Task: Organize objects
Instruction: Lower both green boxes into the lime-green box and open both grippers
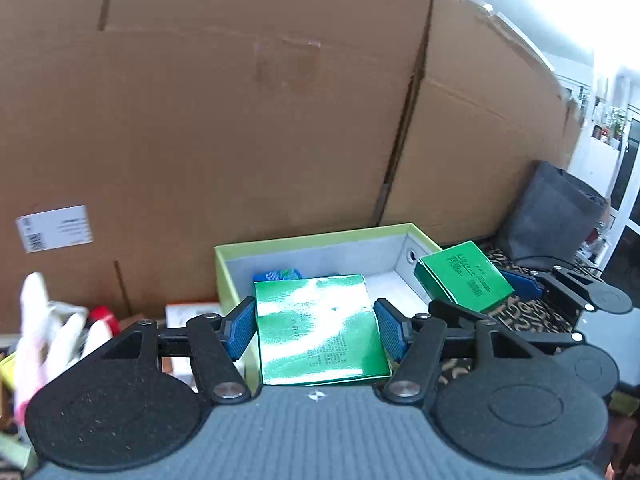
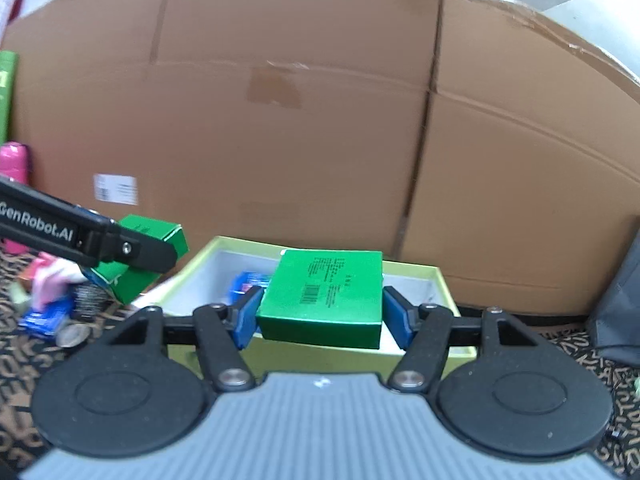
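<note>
My left gripper [image 1: 316,330] is shut on a glossy green box [image 1: 320,312], its blue pads pressing both sides. The box hangs over the near edge of an open lime-green tray [image 1: 320,238] with a grey inside. In the right wrist view my right gripper [image 2: 323,317] is shut on a second green box [image 2: 324,292] with a barcode, held above the tray's front wall [image 2: 360,358]. Each view also shows the other gripper: the right gripper [image 1: 478,296] with its green box [image 1: 466,276] at the tray's right corner, the left gripper [image 2: 136,270] with its green box [image 2: 138,228] left of the tray.
A large cardboard carton [image 1: 240,120] walls off the back. A blue packet [image 1: 282,274] lies inside the tray. Pink and white cloth [image 2: 52,280], a blue pack [image 2: 42,320], a round tin [image 2: 74,336] and a pink bottle [image 2: 14,164] crowd the left. A grey bag [image 1: 552,216] stands at the right on the patterned cloth [image 2: 560,360].
</note>
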Demonstrator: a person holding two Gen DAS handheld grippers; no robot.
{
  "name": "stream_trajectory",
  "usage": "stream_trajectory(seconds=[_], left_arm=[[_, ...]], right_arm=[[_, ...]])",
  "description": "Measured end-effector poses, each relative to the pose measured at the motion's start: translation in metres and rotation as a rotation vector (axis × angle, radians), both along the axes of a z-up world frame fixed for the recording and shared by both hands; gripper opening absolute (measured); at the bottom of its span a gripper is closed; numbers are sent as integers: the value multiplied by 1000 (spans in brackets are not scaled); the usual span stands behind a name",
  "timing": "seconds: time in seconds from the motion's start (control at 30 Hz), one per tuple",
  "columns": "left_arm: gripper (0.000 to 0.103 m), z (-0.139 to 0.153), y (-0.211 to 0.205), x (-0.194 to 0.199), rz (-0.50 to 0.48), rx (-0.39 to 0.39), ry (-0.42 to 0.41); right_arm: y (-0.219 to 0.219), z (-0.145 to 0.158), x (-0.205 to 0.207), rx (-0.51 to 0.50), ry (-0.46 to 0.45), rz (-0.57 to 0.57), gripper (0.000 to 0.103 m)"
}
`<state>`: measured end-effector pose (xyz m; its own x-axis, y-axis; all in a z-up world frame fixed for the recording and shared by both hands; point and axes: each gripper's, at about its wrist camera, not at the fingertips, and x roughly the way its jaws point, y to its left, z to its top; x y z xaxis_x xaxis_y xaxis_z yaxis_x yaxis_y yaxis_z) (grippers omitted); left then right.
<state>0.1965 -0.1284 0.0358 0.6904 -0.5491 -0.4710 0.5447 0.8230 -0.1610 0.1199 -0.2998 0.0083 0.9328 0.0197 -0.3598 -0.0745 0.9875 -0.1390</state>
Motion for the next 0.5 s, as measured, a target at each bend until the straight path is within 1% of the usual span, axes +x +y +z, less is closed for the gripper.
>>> stream_trajectory(seconds=[0.1, 0.27, 0.4, 0.47, 0.5], left_arm=[[66, -10, -20, 24, 10, 28, 23], [66, -29, -43, 54, 24, 71, 61], [67, -39, -53, 71, 33, 82, 84], [67, -42, -53, 76, 43, 73, 82], [70, -44, -53, 78, 53, 61, 79]], right_arm=[[-13, -11, 29, -11, 32, -23, 63], [-34, -27, 68, 52, 90, -49, 63], [-43, -38, 88, 75, 117, -56, 63], [-46, -44, 95, 75, 130, -62, 63], [-47, -46, 98, 72, 135, -62, 64]])
